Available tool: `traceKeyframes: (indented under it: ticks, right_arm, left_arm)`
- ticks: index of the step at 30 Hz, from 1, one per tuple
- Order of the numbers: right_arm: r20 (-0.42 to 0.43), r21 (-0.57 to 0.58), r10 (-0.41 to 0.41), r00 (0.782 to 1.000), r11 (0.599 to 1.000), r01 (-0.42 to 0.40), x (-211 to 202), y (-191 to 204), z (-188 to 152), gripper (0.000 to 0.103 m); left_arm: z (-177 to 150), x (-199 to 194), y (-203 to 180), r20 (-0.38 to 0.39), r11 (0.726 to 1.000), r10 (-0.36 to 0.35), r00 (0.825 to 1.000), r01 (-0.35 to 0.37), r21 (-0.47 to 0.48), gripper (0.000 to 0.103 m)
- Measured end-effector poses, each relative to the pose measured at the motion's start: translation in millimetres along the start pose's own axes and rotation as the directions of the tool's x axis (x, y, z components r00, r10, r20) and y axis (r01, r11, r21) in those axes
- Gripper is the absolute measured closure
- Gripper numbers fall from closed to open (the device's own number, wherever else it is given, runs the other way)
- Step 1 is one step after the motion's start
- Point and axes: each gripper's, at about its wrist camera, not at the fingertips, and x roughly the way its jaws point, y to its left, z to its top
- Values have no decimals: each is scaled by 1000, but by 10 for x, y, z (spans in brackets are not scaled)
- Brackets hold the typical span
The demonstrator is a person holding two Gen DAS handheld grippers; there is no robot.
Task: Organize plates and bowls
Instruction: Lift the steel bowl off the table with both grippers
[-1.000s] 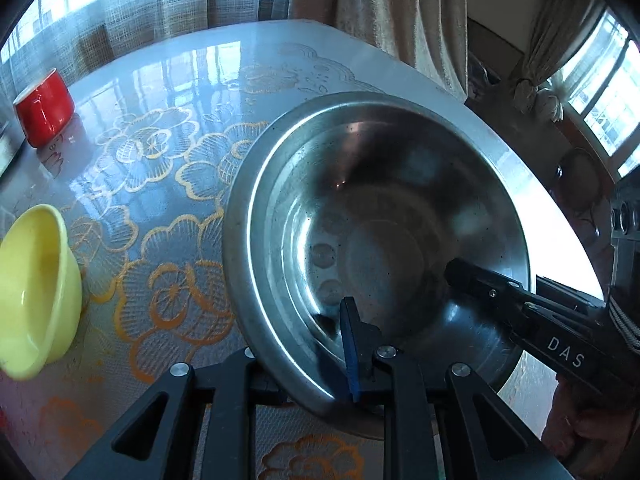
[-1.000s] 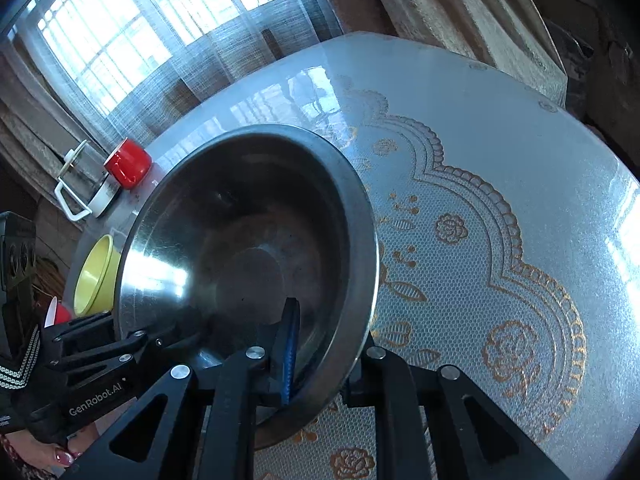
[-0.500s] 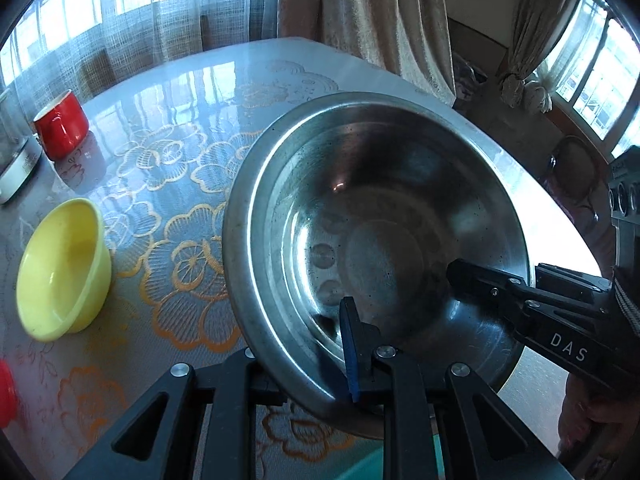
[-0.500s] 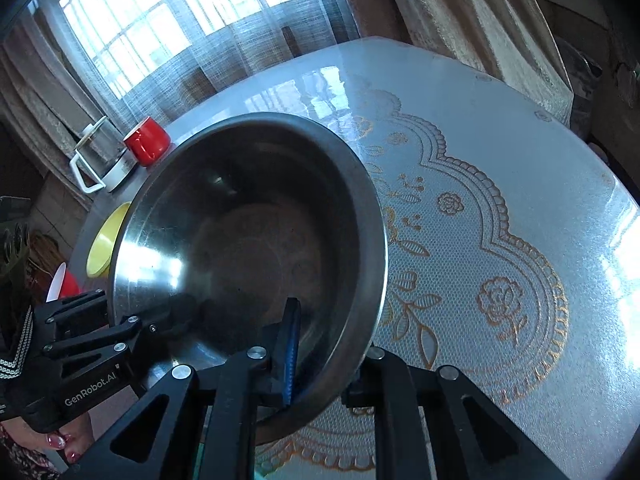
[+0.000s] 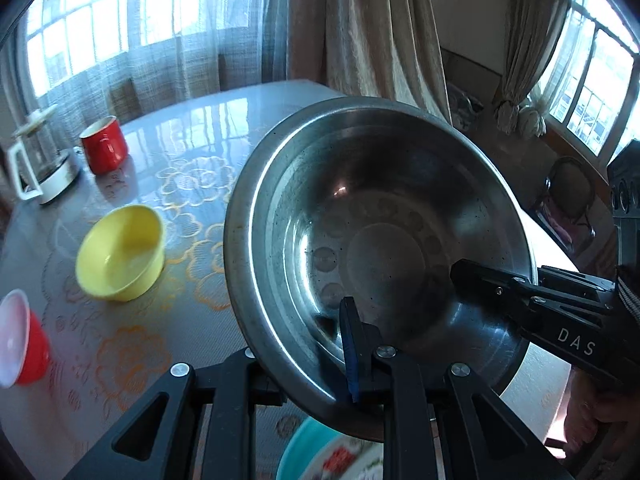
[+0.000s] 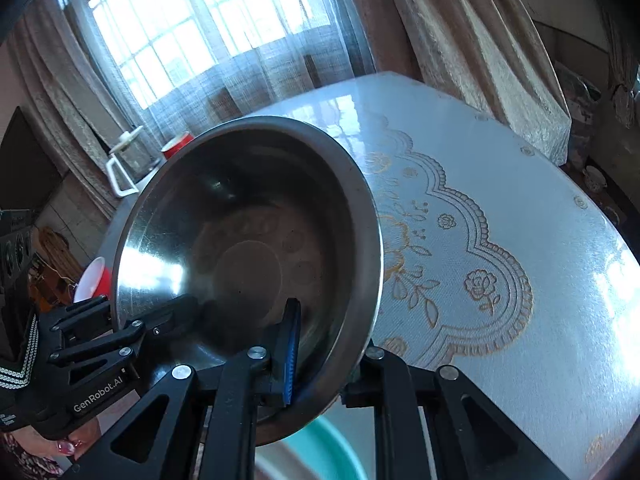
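Observation:
A large steel bowl (image 5: 380, 224) is held in the air above the table by both grippers. My left gripper (image 5: 320, 372) is shut on its near rim, one blue-padded finger inside and one under it. My right gripper (image 6: 316, 360) is shut on the rim too; the bowl also fills the right wrist view (image 6: 248, 256). Each gripper shows in the other's view, clamped on the rim. A yellow bowl (image 5: 120, 252) stands on the table at left. A red bowl with a white inside (image 5: 18, 336) sits at the far left edge. A teal bowl (image 5: 320, 452) lies below the steel bowl.
A red mug (image 5: 104, 144) and a glass French press (image 5: 38, 160) stand at the table's far left. The round table (image 6: 500, 220) has a lace-patterned cover. Curtains and windows lie behind; a chair (image 5: 568, 196) stands at right.
Both grippers have lifted the steel bowl up and pulled it back toward the near edge. The teal bowl, red bowl and French press have come into view.

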Motion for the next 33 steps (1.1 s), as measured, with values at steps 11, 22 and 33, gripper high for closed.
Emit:
traceKeyframes:
  ticks: [11,22,33]
  right_arm:
    - [28,-30,48,998,998,-48,-226,393,-210,88]
    - [23,-65,96,995,993,-94,-349,857,-595,88]
    - [9,-62,148,989,987,-147,-425,1093,-846,88]
  left_arm:
    - [-469,-562,201,69,997,49,996,-45,-55,82]
    - [-923,-910,434,100,990,87,991,-75,-120,82]
    - [-1323,-1158,581,110,982,88,990,-68,-178,82]
